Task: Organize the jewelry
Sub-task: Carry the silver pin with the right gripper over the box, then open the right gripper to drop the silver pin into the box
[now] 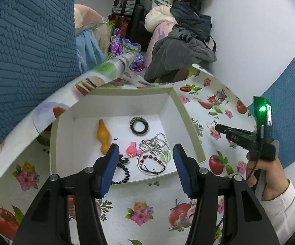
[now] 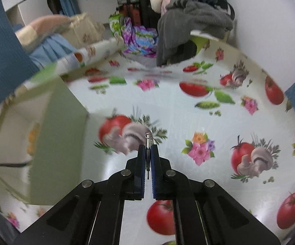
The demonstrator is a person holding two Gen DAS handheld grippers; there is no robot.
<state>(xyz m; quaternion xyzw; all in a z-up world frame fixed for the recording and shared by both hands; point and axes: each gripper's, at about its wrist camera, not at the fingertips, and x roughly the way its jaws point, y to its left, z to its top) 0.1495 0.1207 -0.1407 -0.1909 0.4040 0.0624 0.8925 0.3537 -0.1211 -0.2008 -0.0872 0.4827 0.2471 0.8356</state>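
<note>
A white open box (image 1: 114,106) sits on the flowered tablecloth and holds jewelry: a yellow piece (image 1: 103,136), a black ring-shaped bangle (image 1: 139,125), a silver bead chain (image 1: 153,143), a pink clip (image 1: 132,150), a brown bead bracelet (image 1: 151,161) and a black bead bracelet (image 1: 123,173). My left gripper (image 1: 146,155) is open above the box's near side. My right gripper (image 2: 147,149) is shut on a small silver ring (image 2: 148,136) above the cloth, to the right of the box (image 2: 61,122). It also shows in the left wrist view (image 1: 216,127) with the ring (image 1: 209,125) at its tip.
The tablecloth (image 1: 143,200) has tomato and flower prints. A rolled cloth edge (image 1: 106,71) lies behind the box. A pile of clothes (image 1: 180,51) stands at the back. Blue upholstery (image 1: 25,51) rises on the left and right (image 1: 290,94).
</note>
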